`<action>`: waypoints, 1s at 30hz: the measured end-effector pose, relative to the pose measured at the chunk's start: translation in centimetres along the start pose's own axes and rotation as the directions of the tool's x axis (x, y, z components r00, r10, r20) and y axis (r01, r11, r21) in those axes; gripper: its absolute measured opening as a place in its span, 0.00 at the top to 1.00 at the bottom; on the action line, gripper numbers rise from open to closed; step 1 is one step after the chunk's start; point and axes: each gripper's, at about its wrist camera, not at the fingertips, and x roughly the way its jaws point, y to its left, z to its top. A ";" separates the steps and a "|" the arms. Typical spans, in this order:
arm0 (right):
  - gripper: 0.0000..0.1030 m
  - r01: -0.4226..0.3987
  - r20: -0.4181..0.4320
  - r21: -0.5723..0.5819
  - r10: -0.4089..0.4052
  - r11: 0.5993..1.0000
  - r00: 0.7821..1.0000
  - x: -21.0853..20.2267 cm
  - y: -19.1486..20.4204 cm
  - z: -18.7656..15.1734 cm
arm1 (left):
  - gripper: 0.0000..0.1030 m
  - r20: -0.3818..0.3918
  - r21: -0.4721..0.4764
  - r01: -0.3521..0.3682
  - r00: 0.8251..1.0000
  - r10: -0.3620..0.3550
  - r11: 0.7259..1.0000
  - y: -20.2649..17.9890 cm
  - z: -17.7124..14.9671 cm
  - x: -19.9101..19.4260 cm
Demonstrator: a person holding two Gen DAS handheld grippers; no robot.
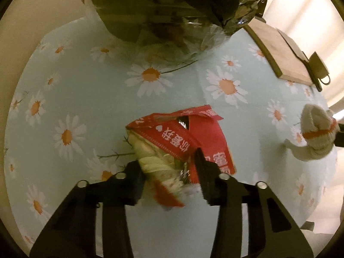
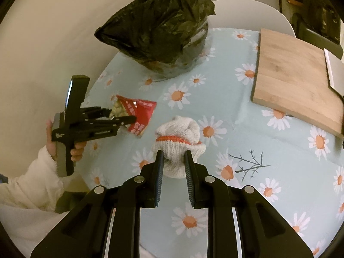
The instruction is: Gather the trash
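A crumpled red snack wrapper (image 1: pixel 191 135) with white print lies on the daisy-patterned tablecloth (image 1: pixel 90 90). My left gripper (image 1: pixel 166 161) is closed around its near end, one finger on each side pressing into it. The right wrist view shows the same grip from the side, with the left gripper (image 2: pixel 121 114) on the wrapper (image 2: pixel 142 111). My right gripper (image 2: pixel 174 157) is shut on a white knitted glove (image 2: pixel 178 131) with an orange band, which rests on the cloth. That glove (image 1: pixel 316 133) also appears at the right edge of the left wrist view.
A bin lined with a black bag (image 2: pixel 159 28) stands at the back of the table, close above the wrapper (image 1: pixel 161 10). A wooden cutting board (image 2: pixel 294 81) lies at the right. A hand (image 2: pixel 75 150) in a white sleeve holds the left gripper.
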 end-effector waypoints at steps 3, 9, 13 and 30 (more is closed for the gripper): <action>0.82 -0.004 0.003 -0.004 0.004 1.000 1.000 -0.1 0.1 -0.1 | 0.77 0.001 -0.001 0.005 1.000 -0.005 1.000 0.4 -0.5 -0.7; 0.82 -0.016 0.009 -0.009 0.017 1.000 1.000 -0.2 0.0 -0.3 | 0.81 0.033 0.016 -0.019 0.999 0.019 1.000 0.2 -1.5 -2.0; 0.82 -0.033 0.027 -0.013 0.034 0.999 0.999 -0.3 0.0 -0.2 | 0.83 0.056 0.045 -0.059 0.997 0.057 0.997 -0.3 -1.6 -3.3; 0.82 -0.081 0.129 -0.054 0.087 0.995 0.988 -4.0 1.0 2.7 | 0.85 0.128 0.058 -0.182 0.976 0.173 0.982 1.7 -1.8 -12.1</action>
